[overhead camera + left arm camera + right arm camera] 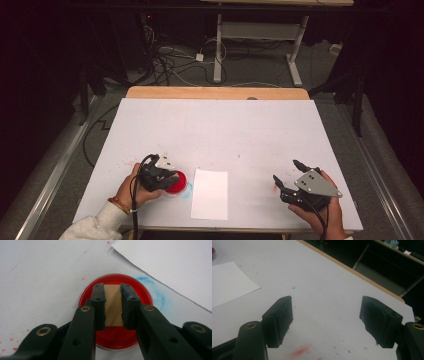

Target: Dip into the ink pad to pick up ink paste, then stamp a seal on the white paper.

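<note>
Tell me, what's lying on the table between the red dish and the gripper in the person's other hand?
A white sheet of paper lies between the red dish and the right gripper, as the high view shows.

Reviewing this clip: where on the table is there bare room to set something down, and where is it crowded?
Free: the whole far half of the table, up to the wooden edge, and the stretch between the paper sheet and the right gripper. Crowded: the near-left corner, where the left gripper holds a wooden block over the red ink pad, right beside the sheet.
</note>
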`<state>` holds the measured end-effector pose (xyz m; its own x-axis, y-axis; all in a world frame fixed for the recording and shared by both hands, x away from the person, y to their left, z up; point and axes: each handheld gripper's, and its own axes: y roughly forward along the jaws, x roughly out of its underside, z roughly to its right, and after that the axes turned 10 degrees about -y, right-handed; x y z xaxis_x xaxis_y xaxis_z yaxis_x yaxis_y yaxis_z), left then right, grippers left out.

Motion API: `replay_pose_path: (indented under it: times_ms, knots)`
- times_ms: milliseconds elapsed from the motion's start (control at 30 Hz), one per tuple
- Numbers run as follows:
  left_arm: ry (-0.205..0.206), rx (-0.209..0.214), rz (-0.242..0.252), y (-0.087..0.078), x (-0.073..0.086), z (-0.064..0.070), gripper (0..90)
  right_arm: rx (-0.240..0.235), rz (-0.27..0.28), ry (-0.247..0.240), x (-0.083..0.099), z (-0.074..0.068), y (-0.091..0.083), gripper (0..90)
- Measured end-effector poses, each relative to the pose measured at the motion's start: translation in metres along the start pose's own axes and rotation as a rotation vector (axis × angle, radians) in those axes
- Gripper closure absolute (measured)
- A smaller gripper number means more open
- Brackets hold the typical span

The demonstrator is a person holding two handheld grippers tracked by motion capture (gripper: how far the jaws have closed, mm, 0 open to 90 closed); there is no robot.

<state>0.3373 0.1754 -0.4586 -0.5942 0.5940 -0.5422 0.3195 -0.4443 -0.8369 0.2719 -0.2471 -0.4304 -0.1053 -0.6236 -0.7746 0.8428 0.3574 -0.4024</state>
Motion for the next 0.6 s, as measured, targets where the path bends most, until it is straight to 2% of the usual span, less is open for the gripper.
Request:
replay_pose_path:
  times_ms: [267, 367, 467, 600]
  knots:
    - [0.011, -0.012, 0.017, -0.001, 0.002, 0.001, 73.5, -0.008, 0.005, -0.008, -0.002, 0.0, 0.001, 26.7]
    - [-0.015, -0.003, 0.036, -0.002, 0.005, 0.0, 73.5, -0.006, 0.005, -0.007, -0.002, 0.0, 0.002, 26.7]
    - [-0.015, -0.026, 0.042, -0.005, 0.007, 0.002, 73.5, -0.008, 0.007, -0.011, -0.003, 0.0, 0.002, 26.7]
    - [-0.031, -0.024, 0.063, -0.013, 0.007, 0.001, 73.5, -0.016, 0.012, -0.012, -0.004, -0.001, 0.004, 26.7]
